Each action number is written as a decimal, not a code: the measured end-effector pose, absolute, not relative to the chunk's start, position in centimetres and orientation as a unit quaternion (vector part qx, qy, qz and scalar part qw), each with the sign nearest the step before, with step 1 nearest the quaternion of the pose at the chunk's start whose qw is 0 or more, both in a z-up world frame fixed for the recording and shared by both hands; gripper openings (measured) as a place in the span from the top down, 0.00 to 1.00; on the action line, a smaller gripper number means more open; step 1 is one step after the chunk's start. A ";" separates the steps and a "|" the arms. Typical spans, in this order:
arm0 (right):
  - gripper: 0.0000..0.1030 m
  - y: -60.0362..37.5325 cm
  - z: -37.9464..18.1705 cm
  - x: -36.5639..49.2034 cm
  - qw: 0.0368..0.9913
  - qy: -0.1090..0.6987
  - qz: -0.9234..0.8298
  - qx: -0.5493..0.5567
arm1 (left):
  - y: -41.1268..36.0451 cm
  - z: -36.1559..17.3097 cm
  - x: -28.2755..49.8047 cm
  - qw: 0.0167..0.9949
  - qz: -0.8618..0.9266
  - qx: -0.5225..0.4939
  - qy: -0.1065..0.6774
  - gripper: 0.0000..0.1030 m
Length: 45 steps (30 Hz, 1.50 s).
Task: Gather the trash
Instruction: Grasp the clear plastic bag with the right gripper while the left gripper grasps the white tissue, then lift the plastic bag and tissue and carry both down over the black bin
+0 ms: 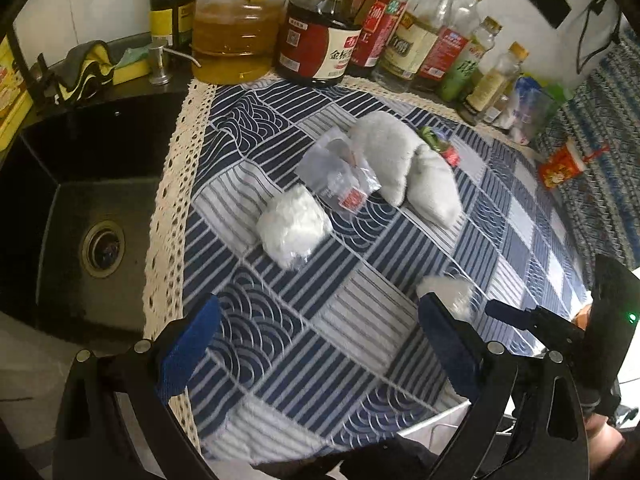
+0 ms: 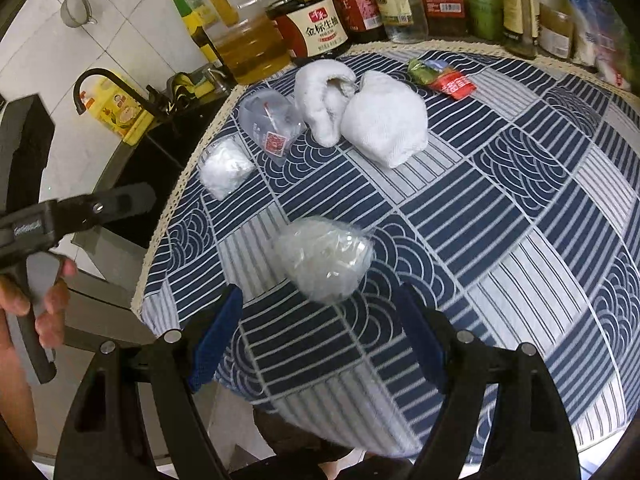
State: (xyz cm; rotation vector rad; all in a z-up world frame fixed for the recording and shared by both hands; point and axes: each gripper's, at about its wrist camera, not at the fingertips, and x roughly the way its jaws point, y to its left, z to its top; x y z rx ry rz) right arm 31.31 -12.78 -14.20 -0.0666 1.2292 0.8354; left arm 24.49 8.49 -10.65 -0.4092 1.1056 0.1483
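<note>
Both tools stand wide and hold nothing. The left tool (image 1: 320, 332) hovers over the near edge of the desk (image 1: 360, 320), which is covered by a blue-and-white patterned cloth with a cream lace border. The right tool (image 2: 320, 320) hangs over the near part of the same cloth, its blue pads spread on either side of bare fabric.

The trash lies scattered on the cloth. A crumpled clear plastic wad (image 2: 324, 260) sits just beyond the right tool's fingertips, apart from them; in the left wrist view it shows as a pale lump (image 1: 444, 290) just past that tool's right finger. Farther off, towards the left edge of the cloth, lies a bagged white wad (image 1: 292, 226) (image 2: 224, 168). Just beyond it, touching or nearly so, is a clear wrapper with a red label (image 1: 340, 172) (image 2: 272, 124). To the right of the wrapper lies a rolled white towel (image 1: 408, 164) (image 2: 360, 116). Beyond the towel, near the far edge, sits a green-and-red packet (image 1: 440, 144) (image 2: 444, 76).

A row of sauce and oil bottles (image 1: 320, 32) (image 2: 360, 0) lines the far edge of the desk. A dark sink (image 1: 80, 208) with a round drain lies to the left of the cloth. In the right wrist view a hand (image 2: 48, 300) grips the left tool's handle at the left.
</note>
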 end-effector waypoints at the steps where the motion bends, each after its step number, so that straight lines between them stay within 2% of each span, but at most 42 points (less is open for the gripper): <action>1: 0.24 -12.6 -14.4 31.6 0.734 0.561 0.382 -0.031 | 8.6 -11.0 25.0 0.828 0.070 -0.191 0.523 0.07; 4: 0.25 -12.0 -15.1 32.1 0.730 0.562 0.388 -0.033 | 9.0 -12.1 26.5 0.824 0.076 -0.182 0.531 0.08; 6: 0.31 -11.8 -15.5 32.5 0.727 0.564 0.391 -0.028 | 9.4 -12.8 27.3 0.821 0.082 -0.182 0.534 0.08; 14: 0.40 -10.7 -16.2 33.2 0.720 0.561 0.408 -0.037 | 10.0 -14.8 29.7 0.813 0.093 -0.161 0.552 0.08; 16: 0.41 -10.5 -16.3 33.3 0.719 0.558 0.412 -0.040 | 9.9 -14.8 30.0 0.814 0.091 -0.155 0.553 0.13; 19: 0.43 -10.5 -16.3 33.4 0.719 0.556 0.415 -0.040 | 9.8 -15.1 30.3 0.813 0.089 -0.151 0.556 0.15; 22: 0.44 -10.6 -16.3 33.4 0.719 0.553 0.419 -0.042 | 9.7 -15.4 30.6 0.810 0.085 -0.151 0.561 0.26; 24: 0.44 -10.6 -16.3 33.3 0.720 0.551 0.420 -0.043 | 9.5 -15.8 30.9 0.805 0.084 -0.143 0.570 0.39; 26: 0.44 -10.8 -16.3 33.3 0.720 0.551 0.420 -0.040 | 9.5 -16.1 30.9 0.802 0.084 -0.141 0.574 0.48; 45: 0.44 -11.6 -14.3 31.8 0.734 0.535 0.416 -0.042 | 8.7 -14.1 28.4 0.814 0.070 -0.151 0.556 0.50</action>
